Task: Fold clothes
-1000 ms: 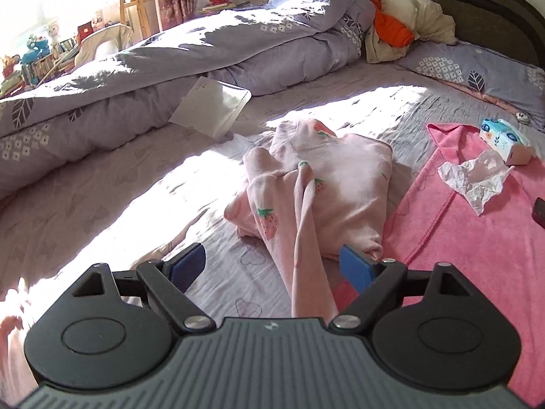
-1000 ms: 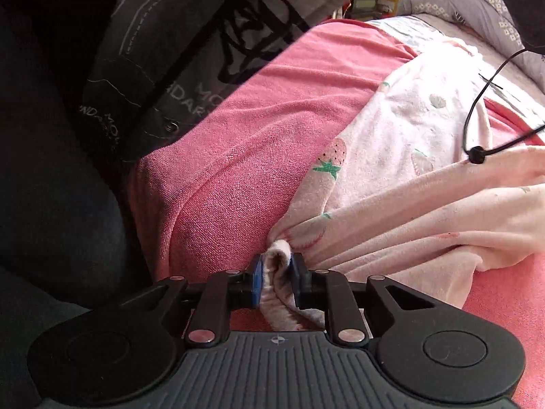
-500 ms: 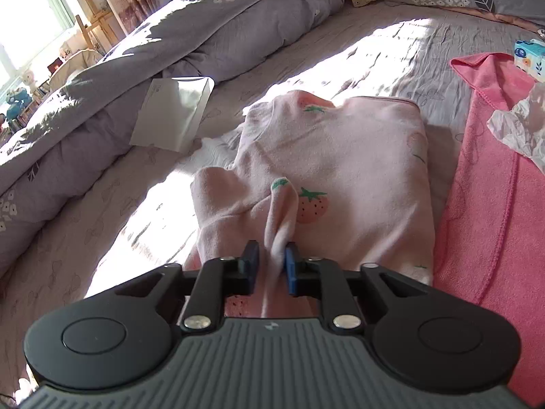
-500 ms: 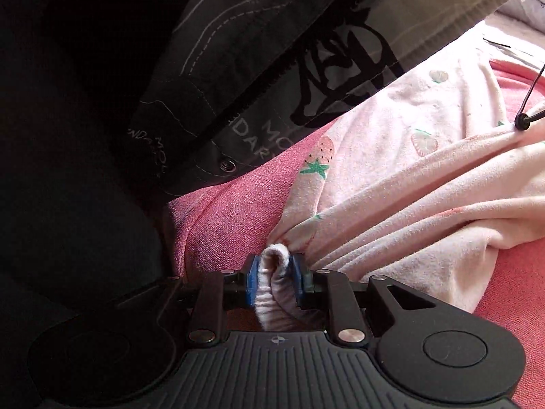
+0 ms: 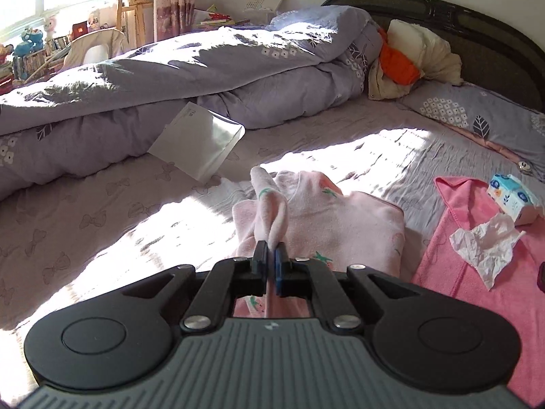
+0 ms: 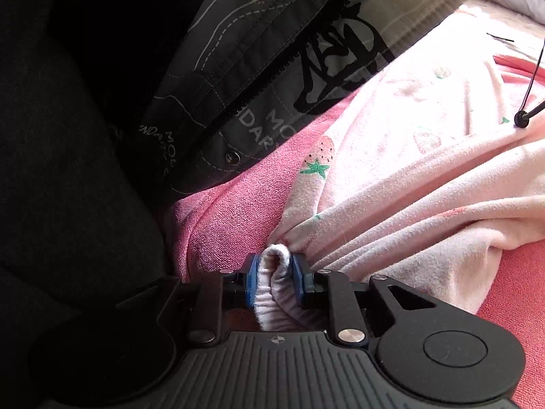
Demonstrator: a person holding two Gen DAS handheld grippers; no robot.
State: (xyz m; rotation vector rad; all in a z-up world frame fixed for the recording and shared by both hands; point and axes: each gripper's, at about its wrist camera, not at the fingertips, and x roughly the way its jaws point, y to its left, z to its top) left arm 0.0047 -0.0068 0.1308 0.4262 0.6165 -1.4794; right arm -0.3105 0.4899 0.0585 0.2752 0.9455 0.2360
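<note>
The left hand-held gripper (image 5: 271, 266) has just pinched the pink strawberry top (image 5: 340, 225) on the bed (image 5: 102, 204), while the right hand-held gripper (image 6: 274, 281) pinches its white cuff (image 6: 277, 255), so folding can start.

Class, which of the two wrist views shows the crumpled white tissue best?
The left wrist view: the crumpled tissue lies in plain sight on the pink towel, beside the tissue pack. The right wrist view shows none of it.
</note>
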